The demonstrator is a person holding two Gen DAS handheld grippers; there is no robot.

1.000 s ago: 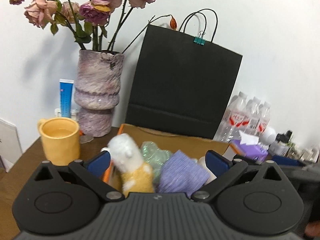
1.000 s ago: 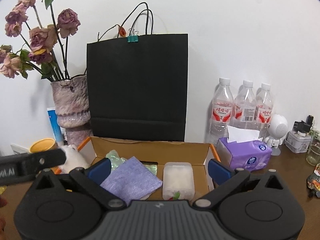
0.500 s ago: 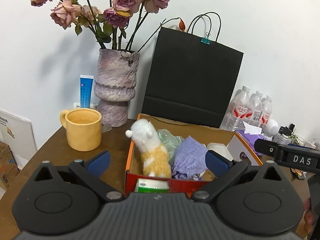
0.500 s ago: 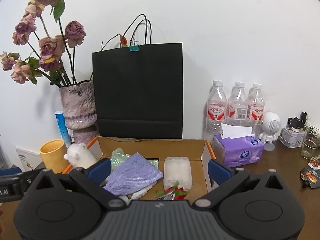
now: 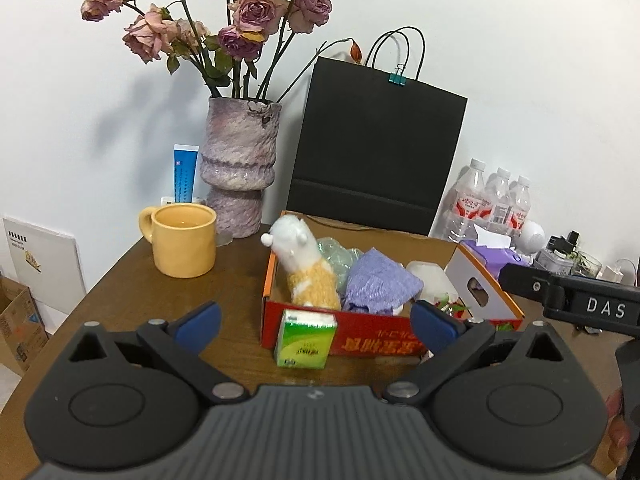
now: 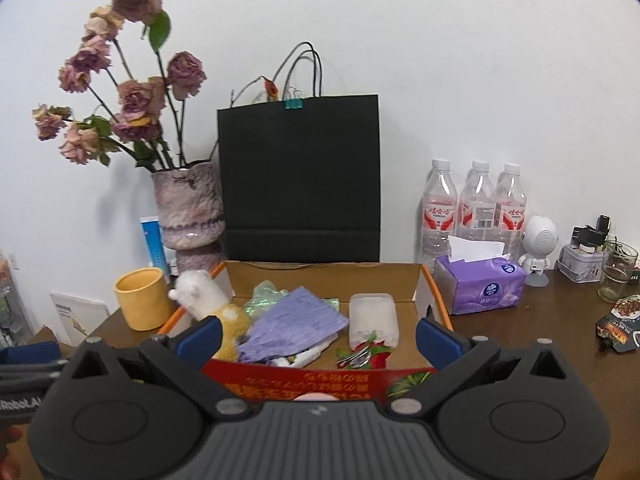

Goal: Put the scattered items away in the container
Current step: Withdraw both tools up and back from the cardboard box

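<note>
Black-bodied left gripper (image 5: 314, 322): held level above the table (image 5: 120, 280), jaws spread wide, nothing between the blue pads; pointed at the box (image 5: 372, 342). Right gripper (image 6: 318, 336): likewise level, jaws spread and empty, aimed over the box's near wall. In the left view the right tool's side is seen at the right edge, lettered "DAS"; in the right view the left tool shows "Robot.AI" at lower left, partly cut off. Fingertips of a hand (image 5: 616, 428) are glimpsed at the left view's right edge.

Box contents: plush (image 5: 304, 272) leaning on the left wall, purple cloth (image 5: 380, 284), clear case (image 6: 373, 316), green wrap (image 6: 266, 294). A green tissue pack (image 5: 306, 338) stands on the table, outside, touching the red front wall. Printing on that wall is seen upside down and cannot be read. Yellow mug (image 5: 182, 244) stands left of the box.
</note>
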